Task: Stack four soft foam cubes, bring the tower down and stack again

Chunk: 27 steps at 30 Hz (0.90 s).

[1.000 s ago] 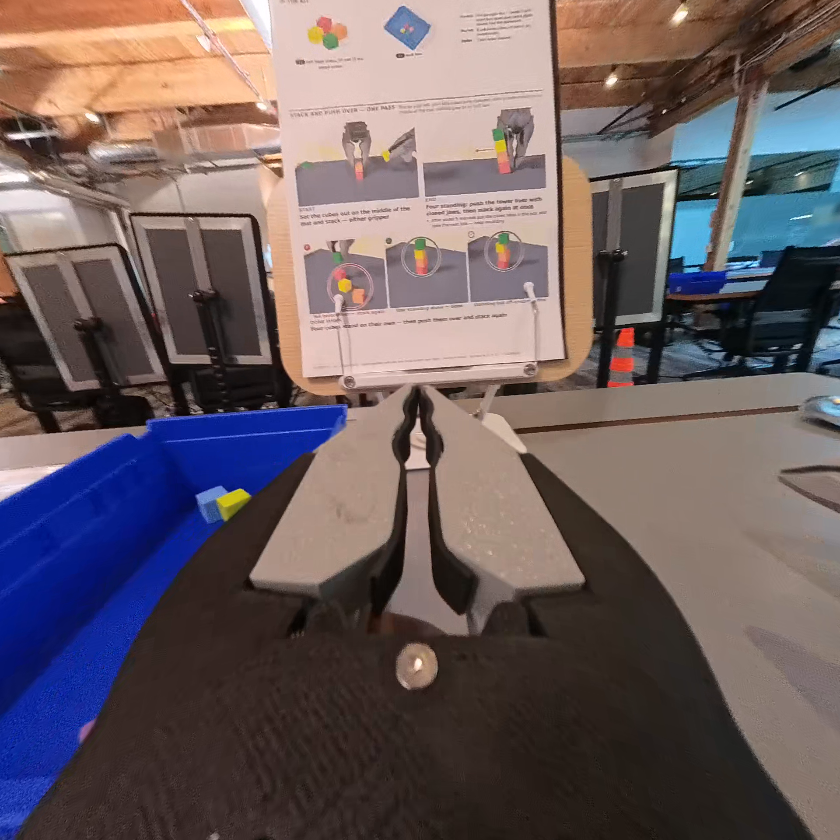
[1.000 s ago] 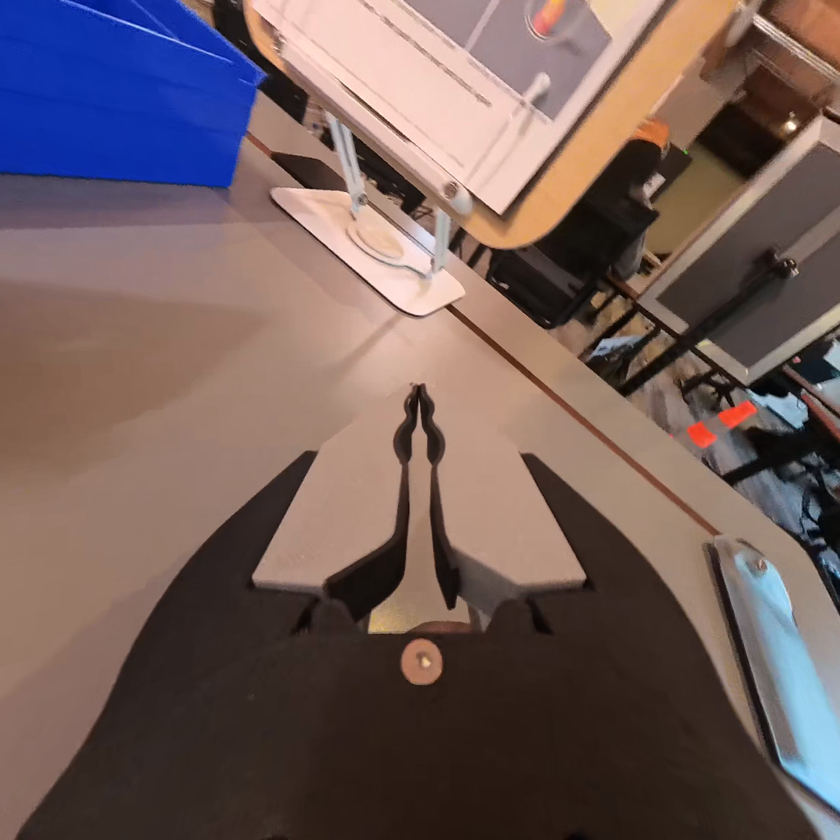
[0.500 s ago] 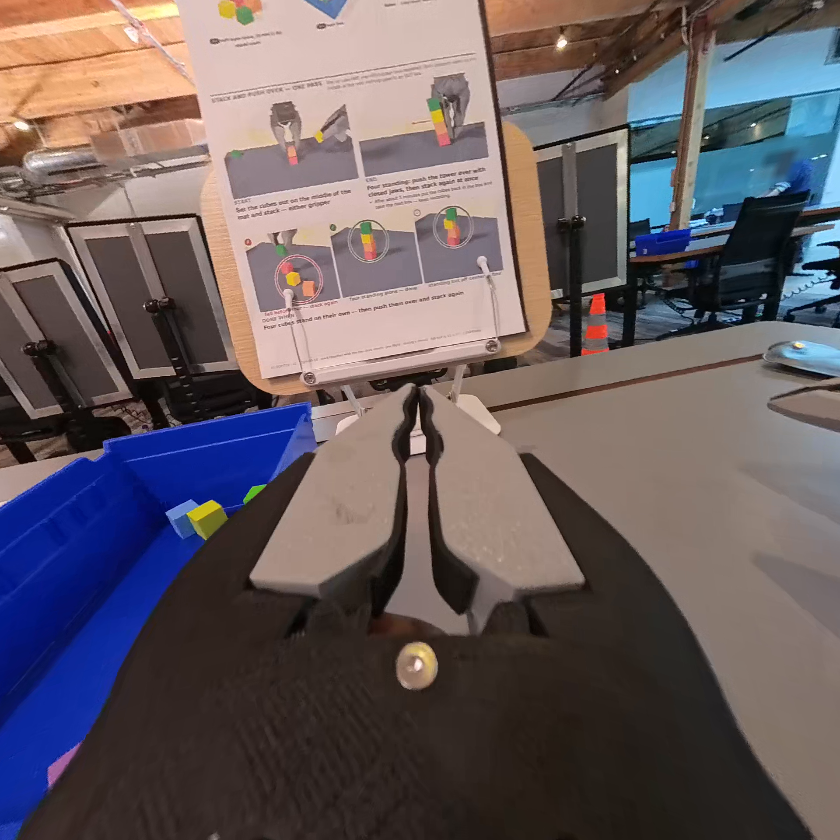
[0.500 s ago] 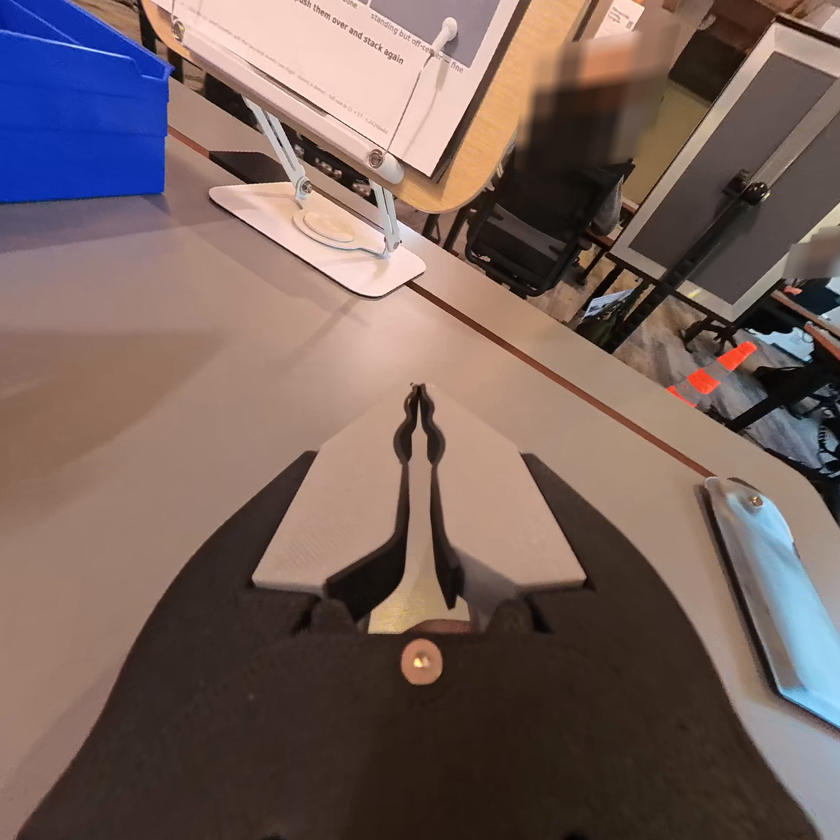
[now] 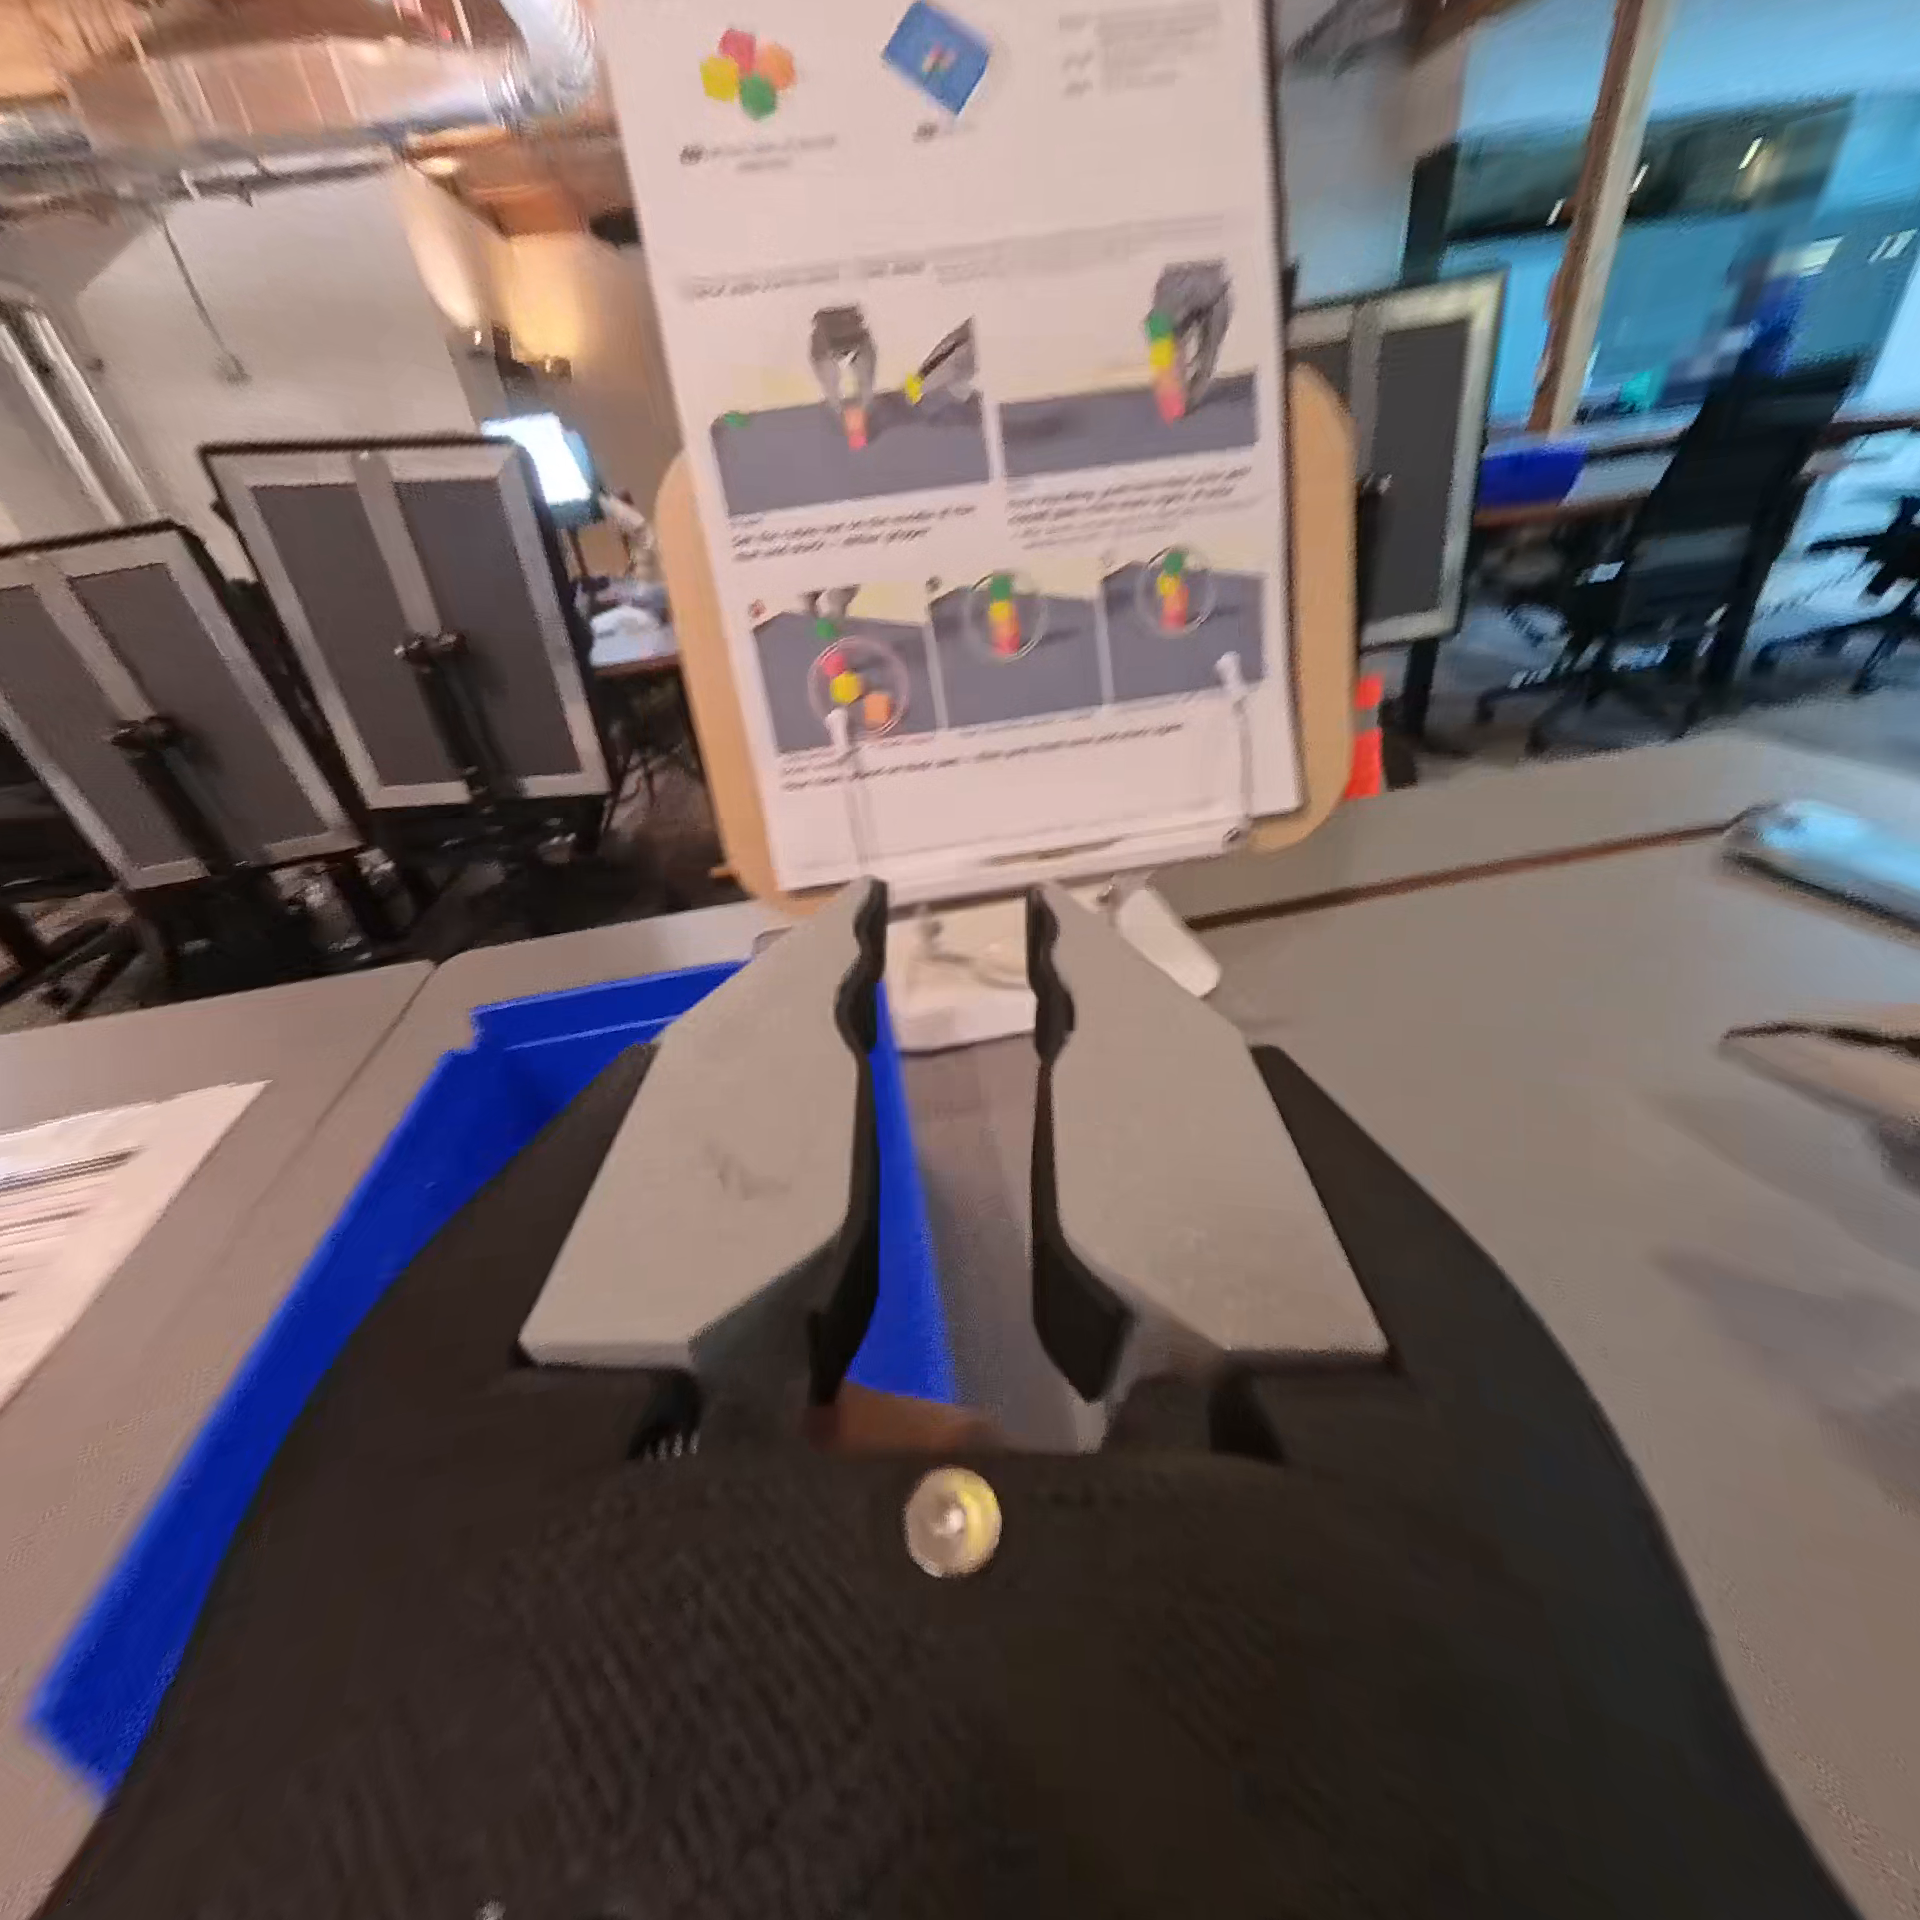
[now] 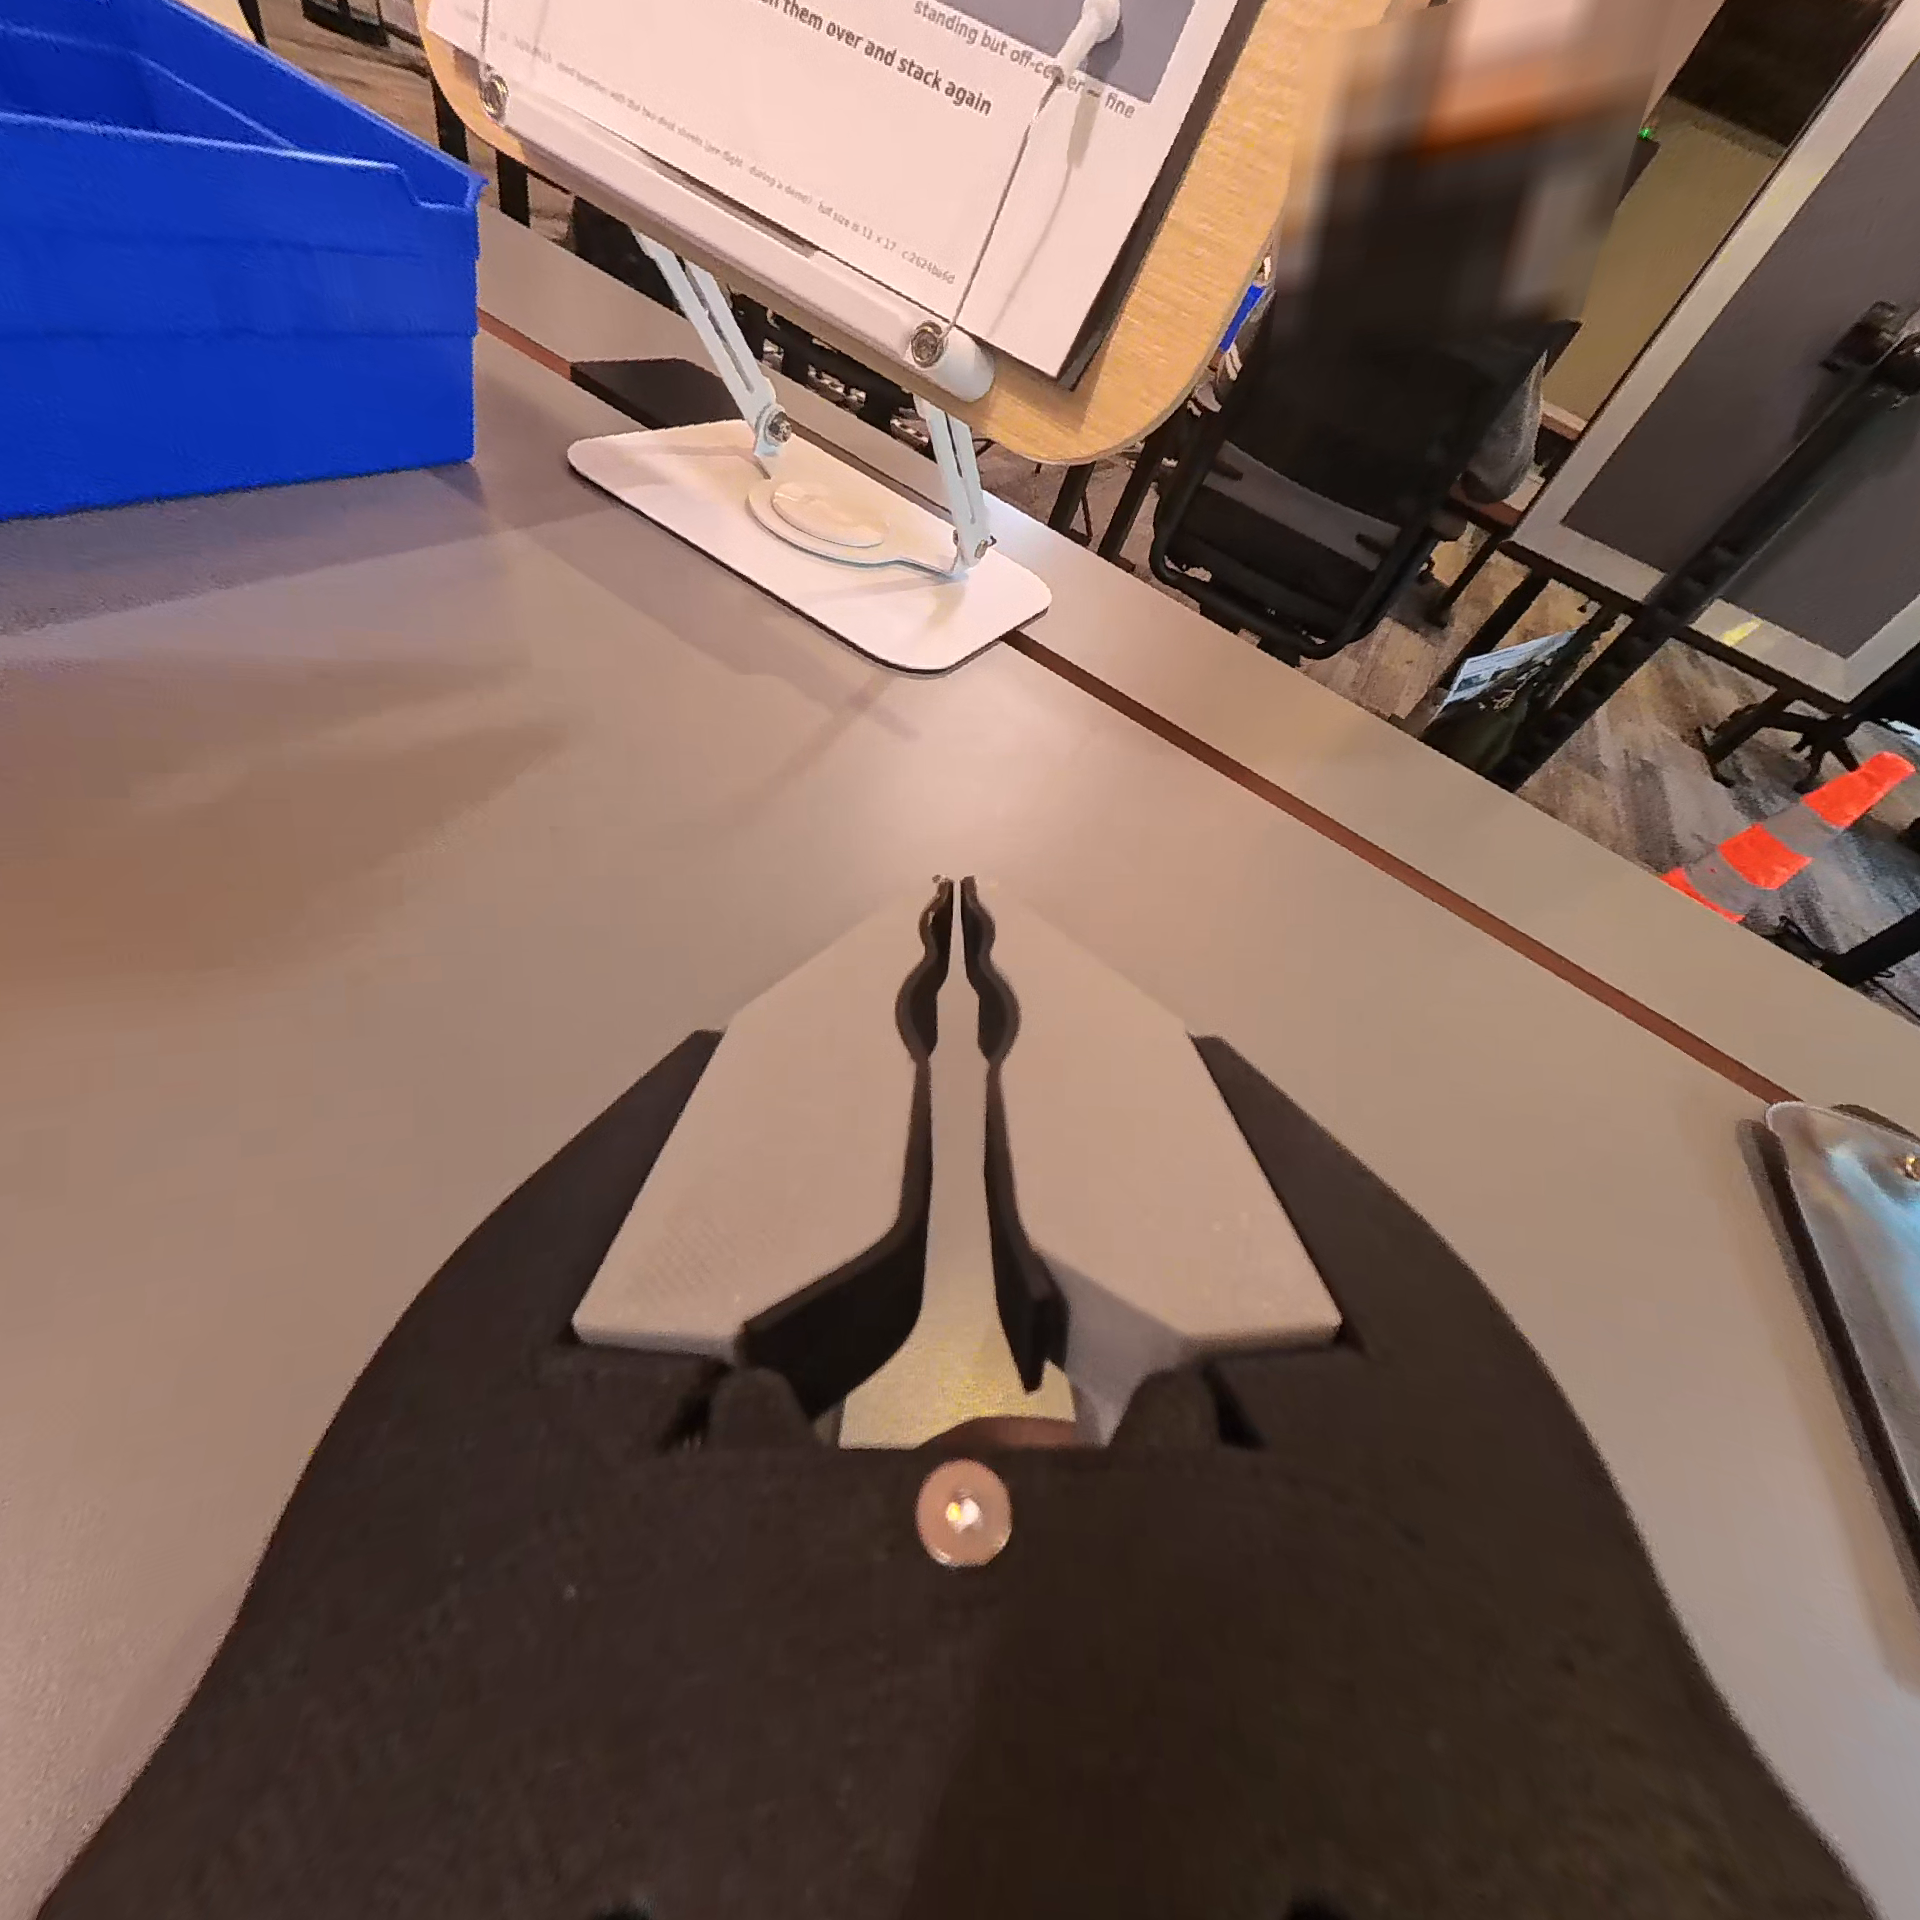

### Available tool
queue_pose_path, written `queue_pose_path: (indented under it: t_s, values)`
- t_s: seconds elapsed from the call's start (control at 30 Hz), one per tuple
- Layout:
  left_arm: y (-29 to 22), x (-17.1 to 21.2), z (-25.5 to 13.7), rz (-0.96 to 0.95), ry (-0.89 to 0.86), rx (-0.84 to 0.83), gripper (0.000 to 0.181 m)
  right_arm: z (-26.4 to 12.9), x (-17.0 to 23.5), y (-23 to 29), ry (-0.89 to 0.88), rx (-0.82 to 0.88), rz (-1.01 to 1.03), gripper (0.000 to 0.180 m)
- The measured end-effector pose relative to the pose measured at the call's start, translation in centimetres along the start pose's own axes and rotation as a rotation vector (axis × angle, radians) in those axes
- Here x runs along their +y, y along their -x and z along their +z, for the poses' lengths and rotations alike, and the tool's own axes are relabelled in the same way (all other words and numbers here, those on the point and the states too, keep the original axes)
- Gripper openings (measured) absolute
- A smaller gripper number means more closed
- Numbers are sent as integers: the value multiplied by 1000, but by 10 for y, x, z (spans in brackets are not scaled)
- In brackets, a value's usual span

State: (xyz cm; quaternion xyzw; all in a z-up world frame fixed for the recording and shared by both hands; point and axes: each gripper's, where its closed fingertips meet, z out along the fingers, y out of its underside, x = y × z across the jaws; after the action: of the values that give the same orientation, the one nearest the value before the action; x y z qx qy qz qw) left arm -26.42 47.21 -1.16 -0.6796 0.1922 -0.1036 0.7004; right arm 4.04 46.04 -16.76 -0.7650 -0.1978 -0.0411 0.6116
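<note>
No foam cube shows in either view now. My left gripper (image 5: 954, 920) is open and empty, its grey fingers spread over the right rim of the blue bin (image 5: 447, 1153); my own gripper body hides the bin's inside. My right gripper (image 6: 956, 885) is shut and empty, held low over the bare grey table (image 6: 416, 831). The blue bin also shows at the far left of the right wrist view (image 6: 208, 301).
An instruction sheet on a wooden board with a white stand (image 5: 966, 436) stands at the table's back; its base shows in the right wrist view (image 6: 821, 540). A paper (image 5: 83, 1195) lies left of the bin. A metal plate (image 6: 1860, 1247) lies at the right. Chairs, panels and an orange cone stand beyond the table. The gap from one gripper's tips to the other's is roughly 35 cm.
My left gripper has opened and swung left over the bin; the cubes seen inside the bin earlier are now hidden. My right gripper stays shut and has turned slightly left.
</note>
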Motion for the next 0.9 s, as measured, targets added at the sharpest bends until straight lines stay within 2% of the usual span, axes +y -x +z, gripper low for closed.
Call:
queue_pose_path:
  t_s: [0.07,0.13,0.33,0.47,0.63,0.77,0.8,0.83,0.9]
  values:
    - [21,23,-1,48,119,25,33,-1,-2,1,-7,-3,0,0]
    - [41,57,0,69,282,59,55,-2,-3,0,-13,3,-2,0]
    - [75,158,-4,86,778,269,51,2,2,1,4,-11,6,2]
    - [89,201,-17,171,1050,327,57,3,2,3,2,-20,9,3]
    - [77,223,-23,151,1235,431,58,4,4,12,16,-41,-19,4]
    - [76,245,-27,171,1342,410,56,1,-1,14,-3,-36,-44,4]
    - [75,249,-28,162,1361,413,51,1,-2,14,-7,-35,-48,4]
    - [70,249,-26,123,1353,431,34,0,-3,14,-11,-35,-50,4]
    - [73,248,-20,132,1332,410,27,-1,-3,14,-14,-36,-50,4]
